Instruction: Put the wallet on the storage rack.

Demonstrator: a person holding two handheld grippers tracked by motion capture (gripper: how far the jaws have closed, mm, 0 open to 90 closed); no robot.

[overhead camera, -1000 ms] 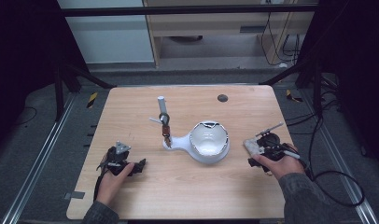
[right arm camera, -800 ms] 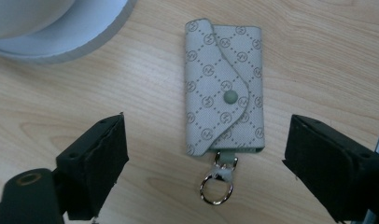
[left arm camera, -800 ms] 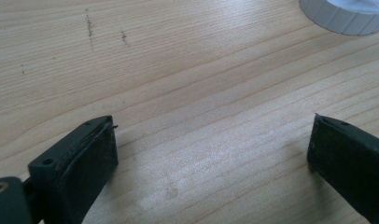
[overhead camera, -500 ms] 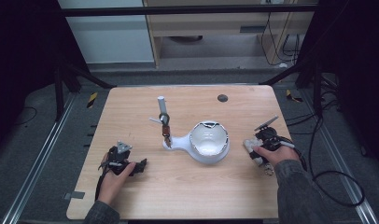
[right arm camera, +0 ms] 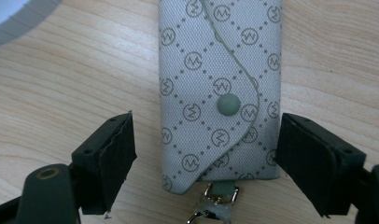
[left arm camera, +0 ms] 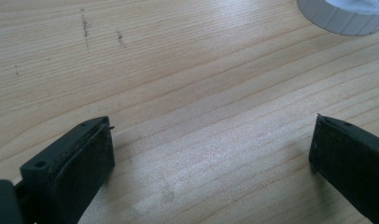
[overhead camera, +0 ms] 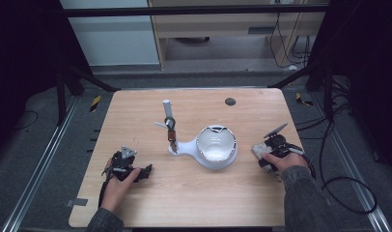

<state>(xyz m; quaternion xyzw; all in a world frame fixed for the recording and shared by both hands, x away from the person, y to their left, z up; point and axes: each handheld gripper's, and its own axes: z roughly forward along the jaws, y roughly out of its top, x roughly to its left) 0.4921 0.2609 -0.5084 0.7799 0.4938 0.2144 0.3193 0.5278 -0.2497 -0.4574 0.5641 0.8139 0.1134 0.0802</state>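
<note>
1. Left gripper [overhead camera: 136, 170]: rests on the desk [overhead camera: 150, 116] near its front left corner, held in the person's left hand [overhead camera: 118, 186]. In the left gripper view the fingers [left arm camera: 85, 161] stand wide apart, released, with bare wood between them and nothing in them.
2. Ahead of the left gripper, in the upper right corner of its own view, a slice of the ribbed white base [left arm camera: 341, 16] shows.
3. Desk centre: a small stand with a white post [overhead camera: 166, 107] and a dark clip [overhead camera: 171, 129] rises from a white foot that joins a white bowl-shaped dish [overhead camera: 217, 147]. Dish rim looks jagged at the far side.
4. Far side of desk, right of centre: a small dark round spot [overhead camera: 230, 101].
5. Right gripper [overhead camera: 261, 153]: at the right edge of the desk, just right of the dish, in the person's right hand [overhead camera: 283, 162].
6. Key case [right arm camera: 220, 88]: grey fabric with a diamond monogram pattern, snap button [right arm camera: 226, 104] on the flap, metal clasp [right arm camera: 211, 210] at the near end. It lies flat on the desk between the right fingers [right arm camera: 110, 161].
7. Right fingers have just been closing around the case. One pad stands clear of its side, the other lies at or very near its edge; no squeeze on the fabric visible, so not yet grasping.
</note>
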